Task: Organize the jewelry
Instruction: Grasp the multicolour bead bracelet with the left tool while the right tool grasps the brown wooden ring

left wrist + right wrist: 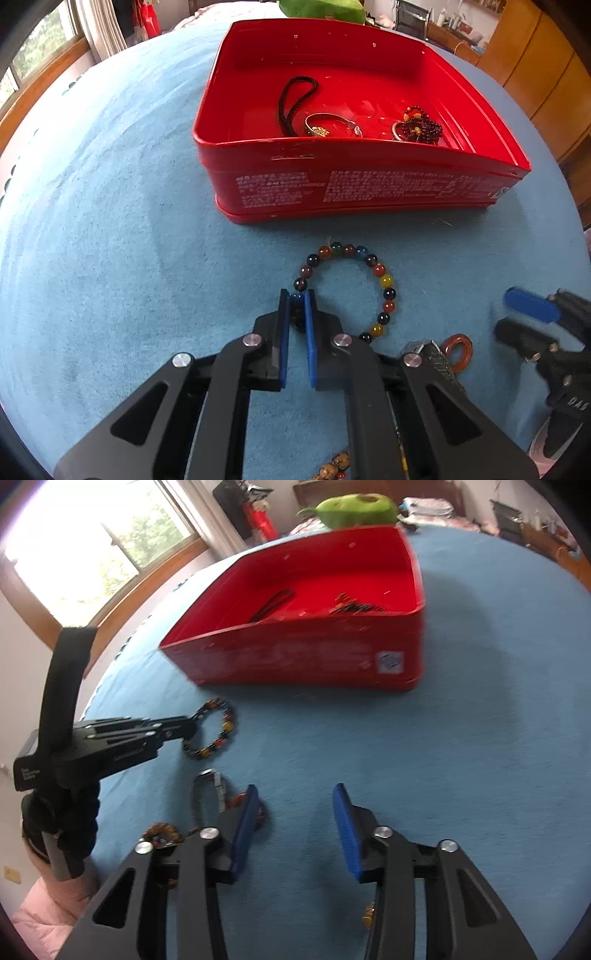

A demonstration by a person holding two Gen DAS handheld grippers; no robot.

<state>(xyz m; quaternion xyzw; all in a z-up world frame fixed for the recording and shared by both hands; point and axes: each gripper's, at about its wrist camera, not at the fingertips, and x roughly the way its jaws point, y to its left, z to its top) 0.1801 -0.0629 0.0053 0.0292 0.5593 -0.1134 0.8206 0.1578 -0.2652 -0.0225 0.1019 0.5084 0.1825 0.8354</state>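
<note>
A multicolour bead bracelet (386,281) lies on the blue cloth in front of the red tin box (362,184). My left gripper (297,301) is shut on the bracelet's near-left beads, blue pads pressing them from both sides. The right wrist view shows that same grip (194,725) on the bracelet (225,734) at the left. My right gripper (295,794) is open over bare cloth, nothing between its fingers. Its left finger stands next to a metal watch band (210,790) and an orange ring (458,350). The box holds a black cord (295,103), a bangle (332,125) and dark red beads (421,127).
A brown bead bracelet (162,834) lies near the table's front edge, left of my right gripper. A green fruit (354,509) sits behind the red box (314,653). A pink sleeve (48,904) shows at the lower left. Blue cloth stretches right of the box.
</note>
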